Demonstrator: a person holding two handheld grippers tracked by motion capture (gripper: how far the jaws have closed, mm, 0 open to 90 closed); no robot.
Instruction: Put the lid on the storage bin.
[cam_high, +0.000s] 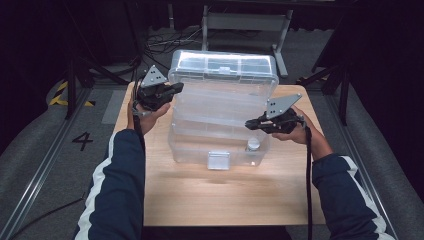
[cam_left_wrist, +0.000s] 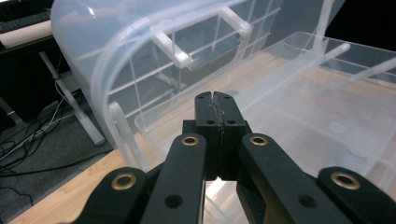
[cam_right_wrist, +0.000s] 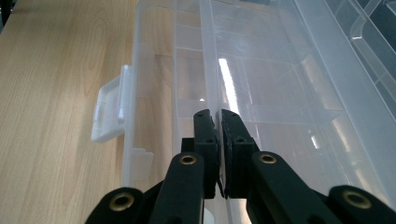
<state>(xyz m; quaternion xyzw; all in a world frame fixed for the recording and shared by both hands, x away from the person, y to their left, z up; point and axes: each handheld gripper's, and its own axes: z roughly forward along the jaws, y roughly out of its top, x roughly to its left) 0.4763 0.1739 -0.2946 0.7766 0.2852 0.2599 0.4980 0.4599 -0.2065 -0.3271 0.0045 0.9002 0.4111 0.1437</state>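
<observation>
A clear plastic storage box (cam_high: 192, 147) stands on the wooden table (cam_high: 215, 197), and its lid (cam_high: 200, 62) is raised steeply behind it. My left gripper (cam_high: 177, 88) is shut with nothing between its jaws, right at the lid's left edge. In the left gripper view the shut left gripper (cam_left_wrist: 216, 95) points at the lid's handle (cam_left_wrist: 187, 44). My right gripper (cam_high: 248, 124) is at the box's right side. In the right gripper view the right gripper (cam_right_wrist: 215, 114) is shut on a thin clear edge of the box (cam_right_wrist: 210, 56).
The box's white latch (cam_high: 218, 160) hangs at its front wall, and the latch (cam_right_wrist: 109, 112) faces bare tabletop. A small white-capped item (cam_high: 253, 145) lies inside the box near the right corner. Cables and a metal frame (cam_high: 247, 22) lie on the floor beyond the table.
</observation>
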